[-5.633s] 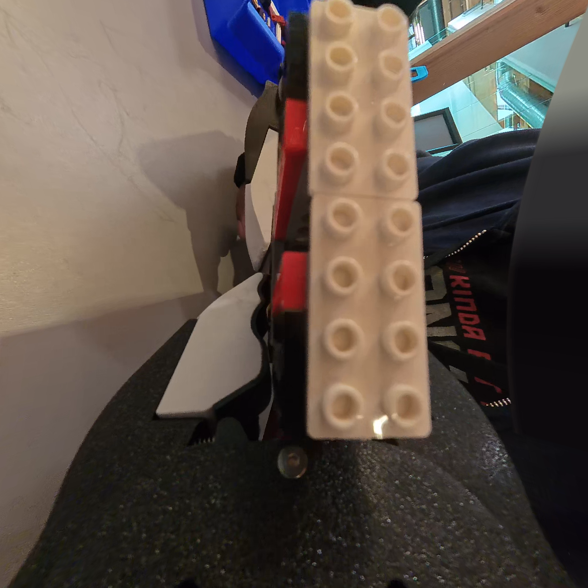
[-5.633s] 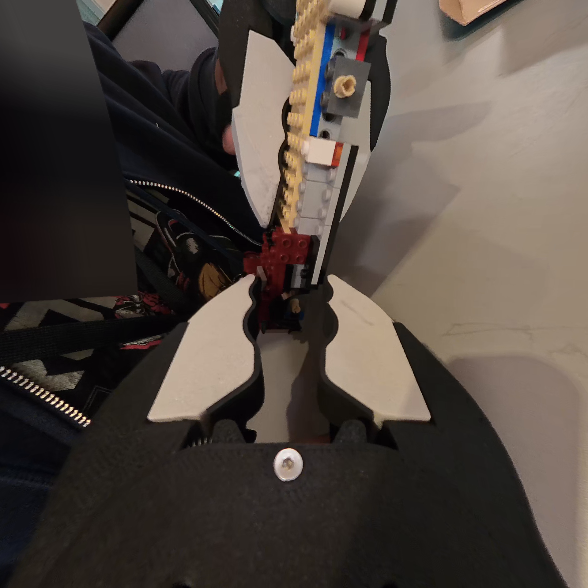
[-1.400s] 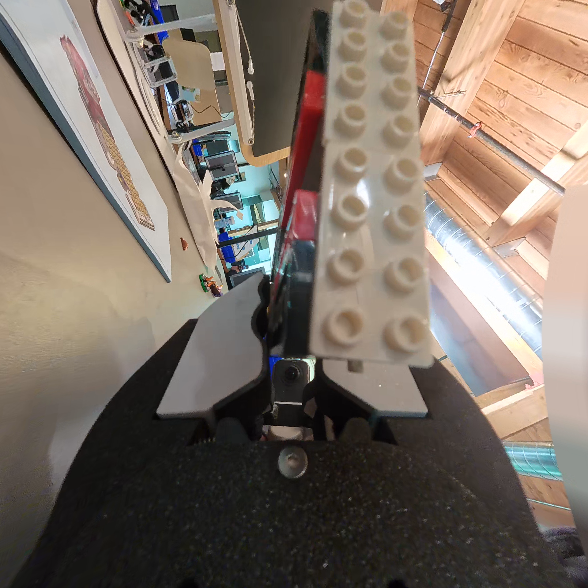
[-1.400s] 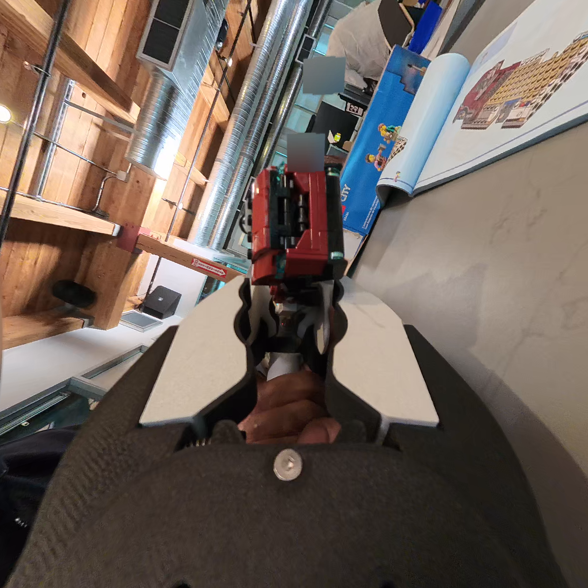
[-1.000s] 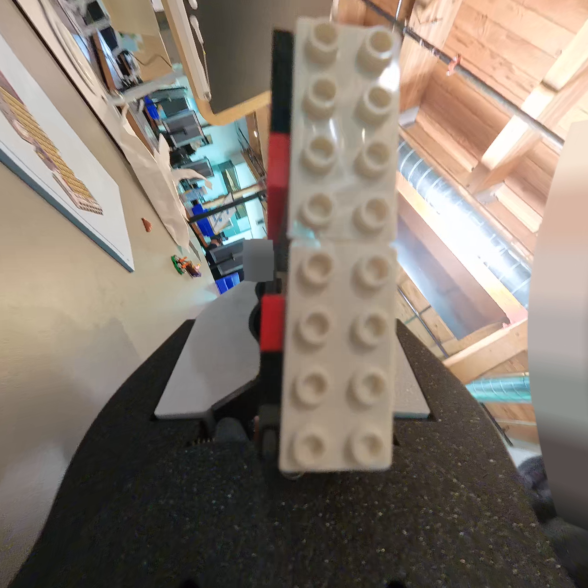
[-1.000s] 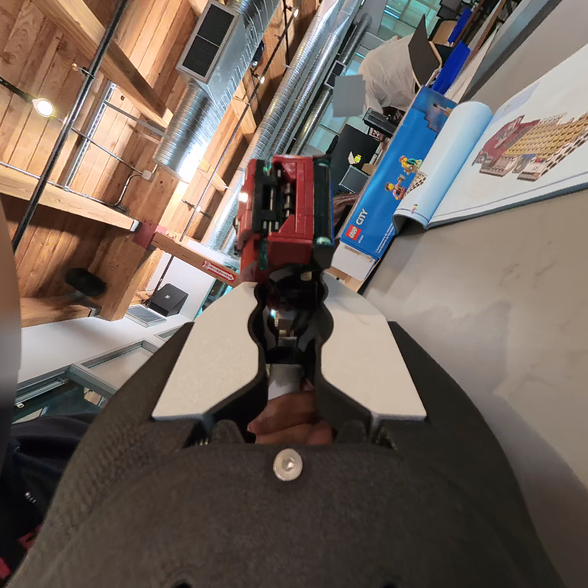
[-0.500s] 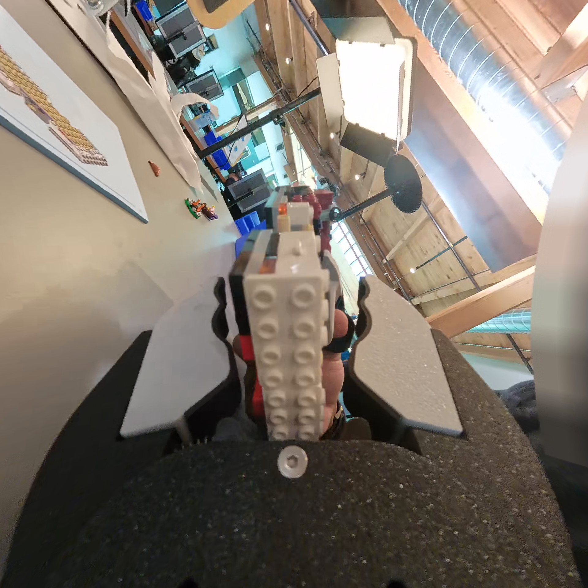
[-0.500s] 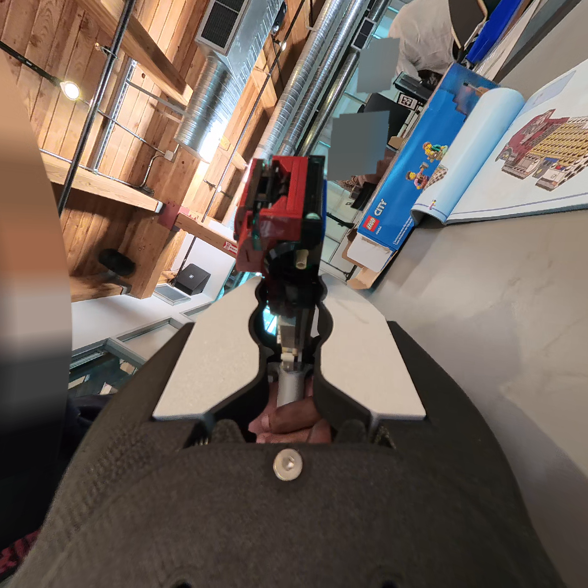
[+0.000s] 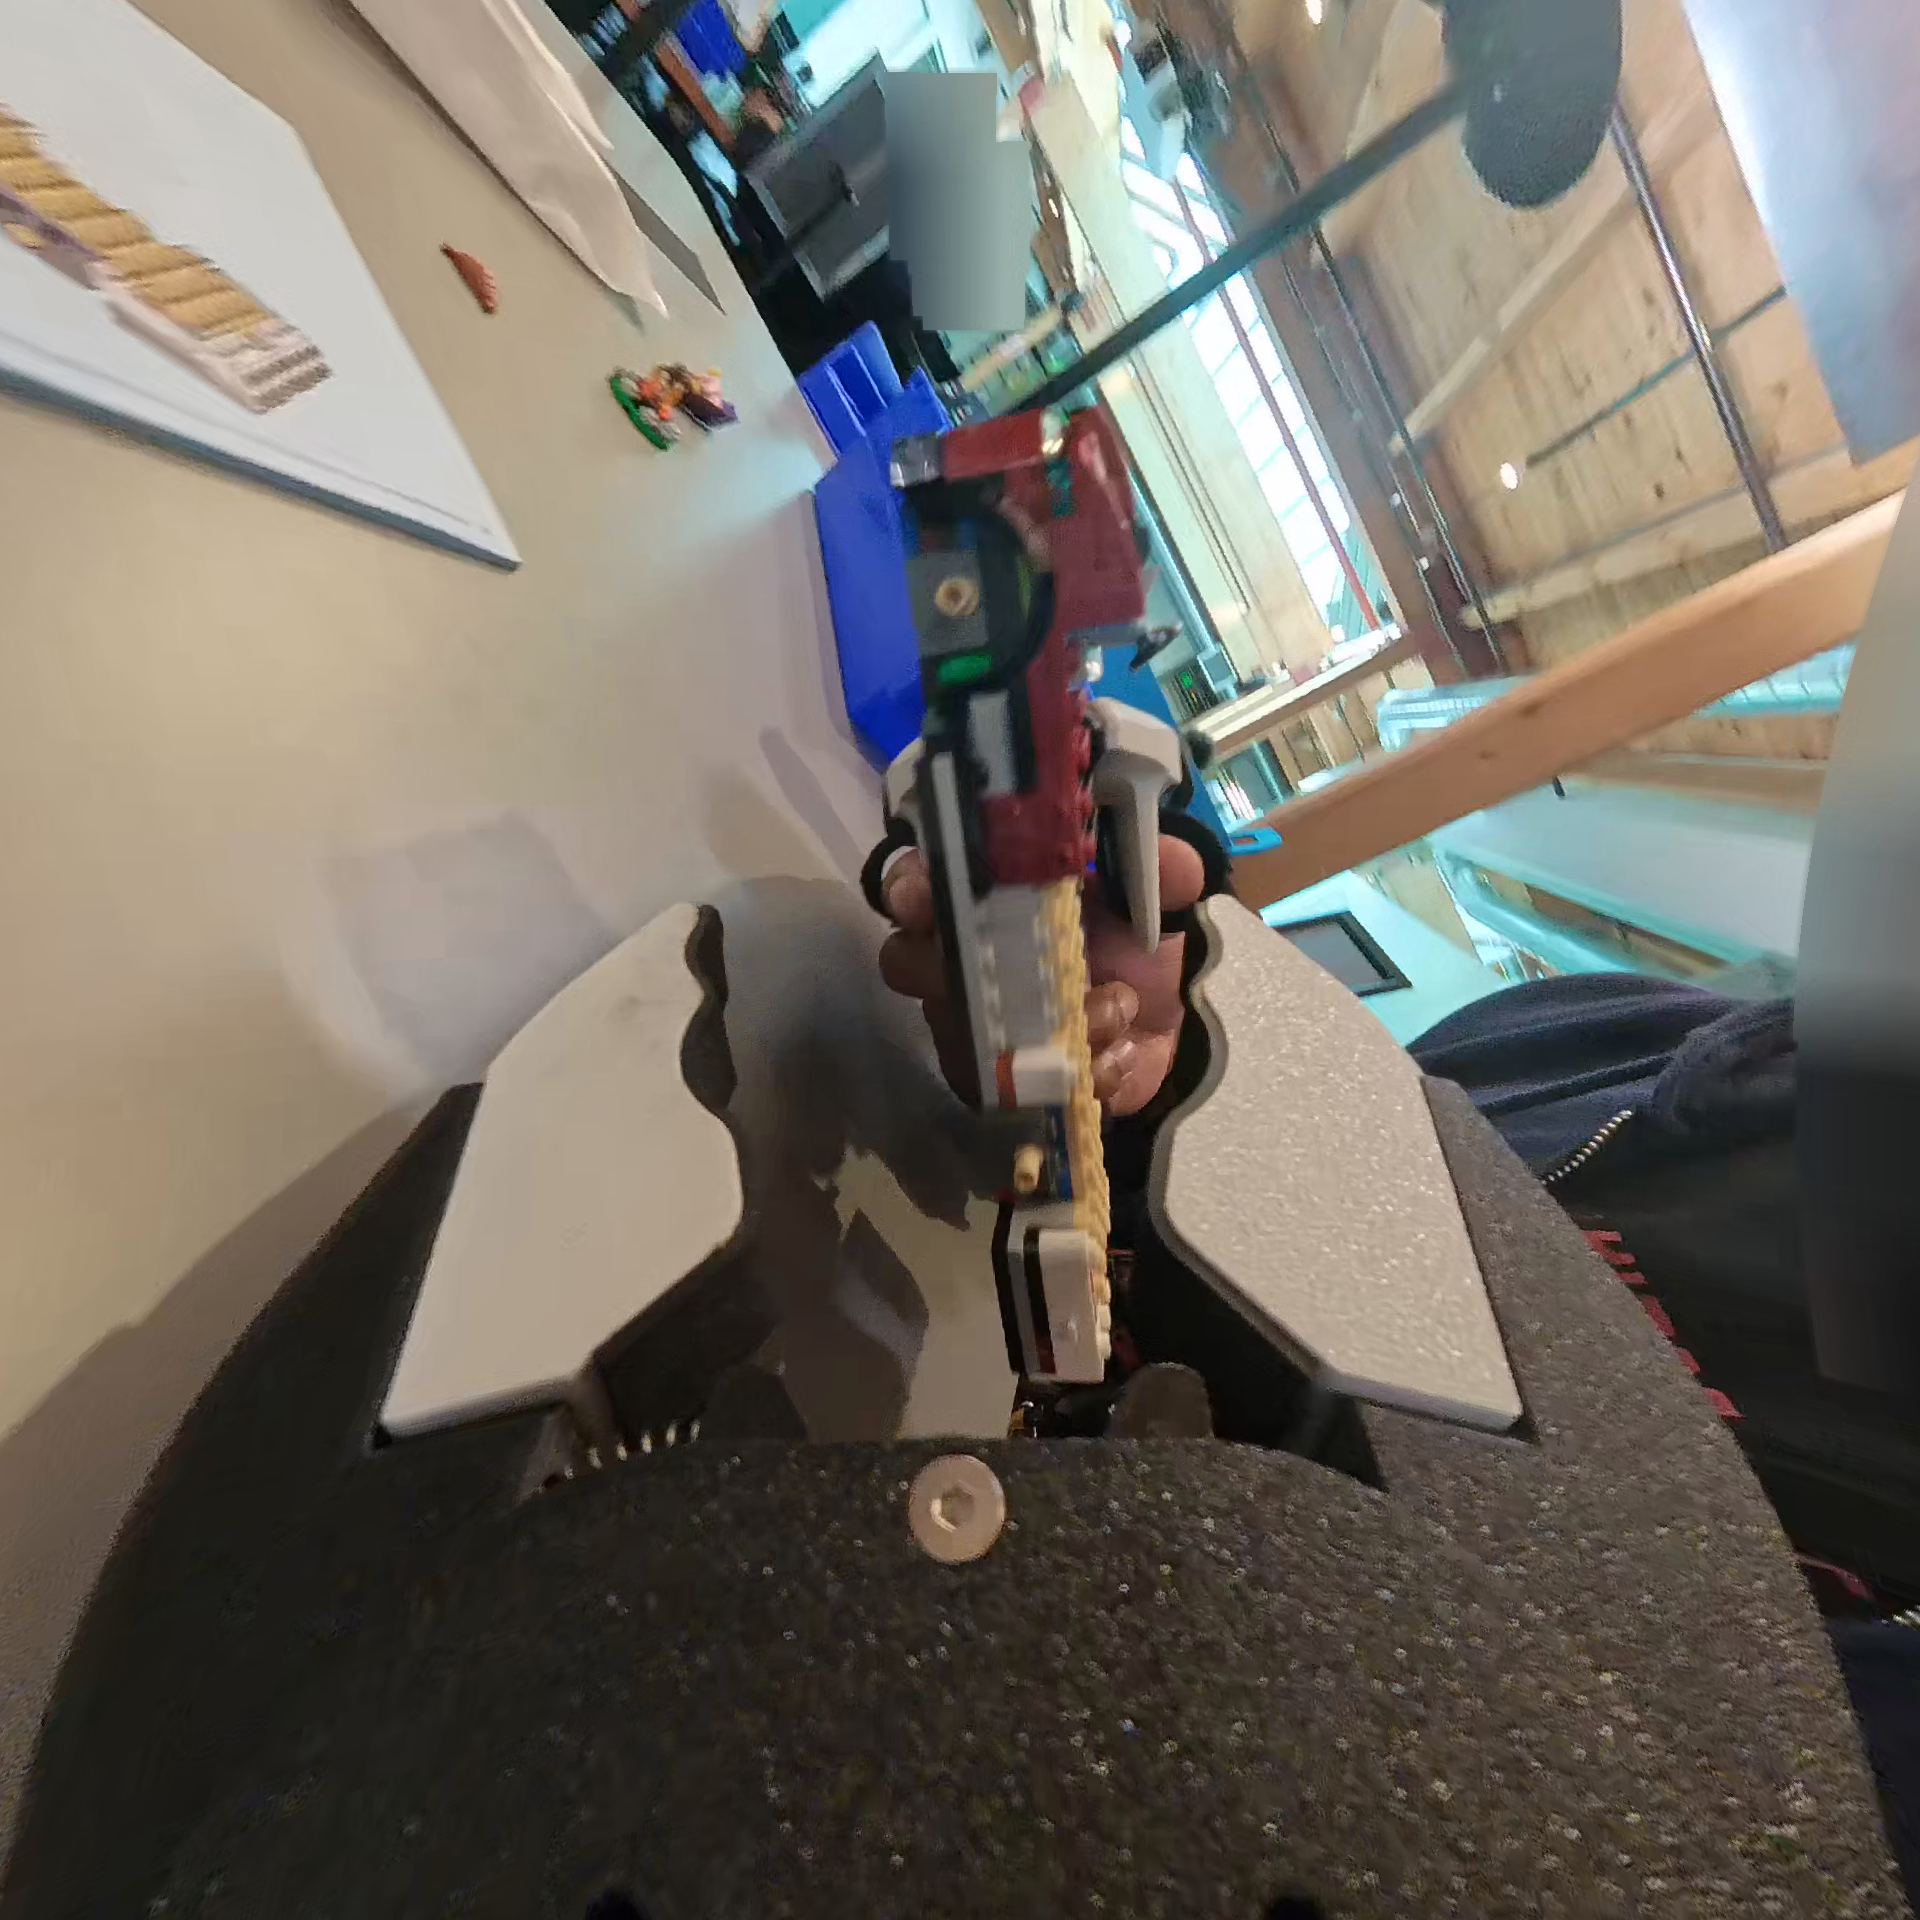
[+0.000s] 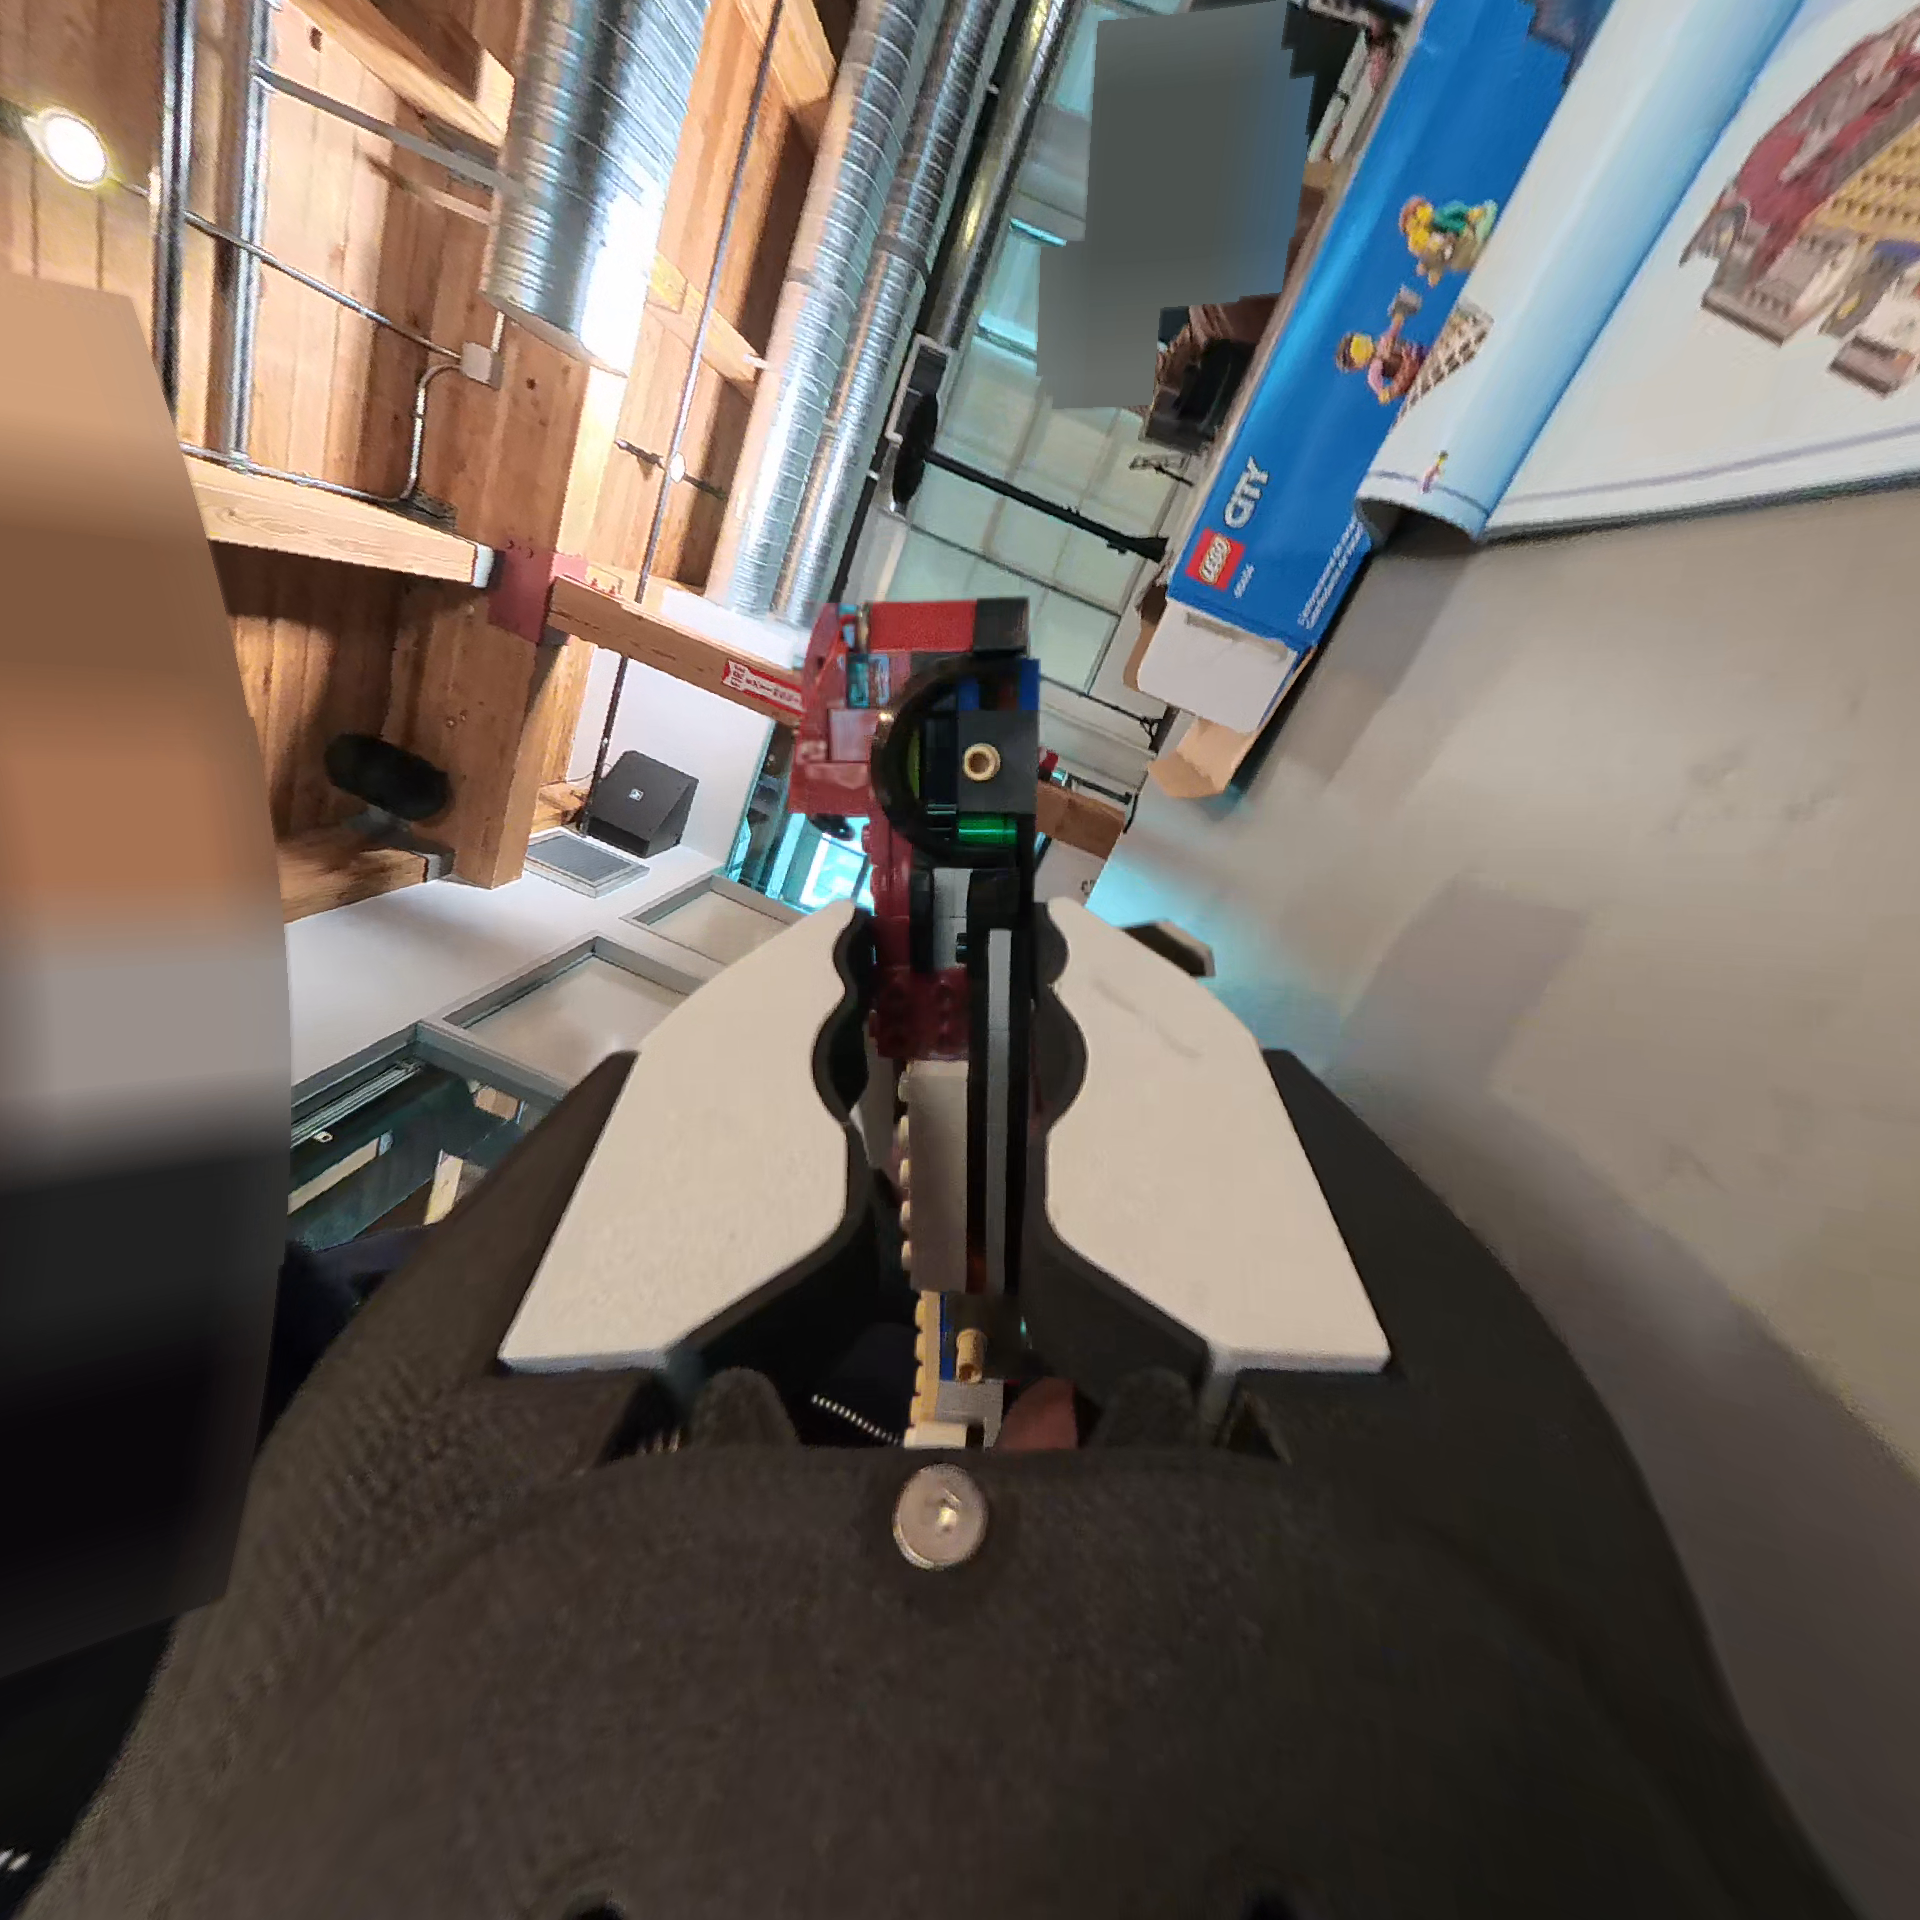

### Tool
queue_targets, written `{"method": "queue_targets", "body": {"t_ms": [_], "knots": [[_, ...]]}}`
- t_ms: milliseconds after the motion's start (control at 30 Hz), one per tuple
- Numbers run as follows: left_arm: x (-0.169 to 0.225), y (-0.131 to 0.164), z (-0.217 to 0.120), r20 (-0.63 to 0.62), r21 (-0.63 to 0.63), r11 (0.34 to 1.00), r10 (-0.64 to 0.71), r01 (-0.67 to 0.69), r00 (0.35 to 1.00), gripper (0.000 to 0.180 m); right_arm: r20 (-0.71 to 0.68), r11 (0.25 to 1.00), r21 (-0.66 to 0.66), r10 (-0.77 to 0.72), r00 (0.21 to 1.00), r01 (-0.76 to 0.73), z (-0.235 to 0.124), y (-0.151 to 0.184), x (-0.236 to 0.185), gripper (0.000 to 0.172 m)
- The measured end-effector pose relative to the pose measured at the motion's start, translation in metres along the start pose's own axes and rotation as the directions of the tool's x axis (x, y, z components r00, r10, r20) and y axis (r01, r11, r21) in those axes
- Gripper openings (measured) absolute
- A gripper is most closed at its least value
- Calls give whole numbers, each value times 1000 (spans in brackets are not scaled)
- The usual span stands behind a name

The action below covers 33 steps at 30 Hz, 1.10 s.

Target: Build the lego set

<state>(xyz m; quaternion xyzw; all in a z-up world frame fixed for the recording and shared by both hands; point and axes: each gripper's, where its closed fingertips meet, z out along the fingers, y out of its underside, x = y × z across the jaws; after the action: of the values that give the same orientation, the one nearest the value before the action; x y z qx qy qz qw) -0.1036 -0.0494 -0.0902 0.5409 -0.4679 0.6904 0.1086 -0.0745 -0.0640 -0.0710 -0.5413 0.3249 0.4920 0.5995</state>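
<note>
Since a second ago my left gripper [image 9: 951, 935] let go, jaws wide; brick model [image 10: 951, 935] now clamped only by my right gripper [image 10: 951, 940], off the counter [image 9: 260, 727].

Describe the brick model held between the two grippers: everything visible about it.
The brick model is a long, narrow plastic build, seen edge-on and held in the air beside the grey tabletop. Its far end is a dark red block with a black piece bearing a tan pin hole and a small green part. Along its length run grey, black and white layers and a tan studded strip. The right gripper clamps it, jaws pressed on both sides. The left gripper stands open around the near end, not touching it.
</note>
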Motion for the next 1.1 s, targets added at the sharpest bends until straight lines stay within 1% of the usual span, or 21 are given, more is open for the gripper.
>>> {"method": "queue_targets", "body": {"t_ms": [67,133,200,267,333,367,500,600,667,867,1100], "knots": [[4,-1,11,-45,-47,999,5,-8,999,83,-13,1000,-15,12,1000,-12,1,2,1,29],[5,0,20,-82,-78,997,-15,8,997,78,-25,1000,-23,12,1000,-13,2,3,1,29],[7,0,26,-134,-85,996,-52,41,990,66,-33,1000,-25,8,999,-8,2,3,1,29],[7,-1,28,-162,-73,995,-85,74,983,53,-51,1000,-28,-3,999,1,1,3,2,29],[8,-4,28,-195,-47,994,-104,96,975,36,-69,999,-30,-17,997,15,0,3,5,29],[8,-5,28,-199,-41,993,-116,110,973,32,-77,999,-33,-25,997,22,0,3,7,29],[6,-2,29,-181,-25,995,-104,101,978,31,-119,997,-57,-65,991,58,1,3,9,30],[4,-1,29,-131,-10,998,-58,57,990,31,-163,990,-92,-124,979,110,4,5,9,40],[4,-1,29,-118,2,998,-58,59,991,32,-190,983,-111,-164,968,145,5,6,10,44],[5,4,32,-108,-5,999,-45,45,993,32,-200,978,-123,-188,962,166,5,7,10,44],[6,6,33,-106,-10,999,-43,42,993,31,-191,983,-103,-172,966,154,4,6,10,43]]}}
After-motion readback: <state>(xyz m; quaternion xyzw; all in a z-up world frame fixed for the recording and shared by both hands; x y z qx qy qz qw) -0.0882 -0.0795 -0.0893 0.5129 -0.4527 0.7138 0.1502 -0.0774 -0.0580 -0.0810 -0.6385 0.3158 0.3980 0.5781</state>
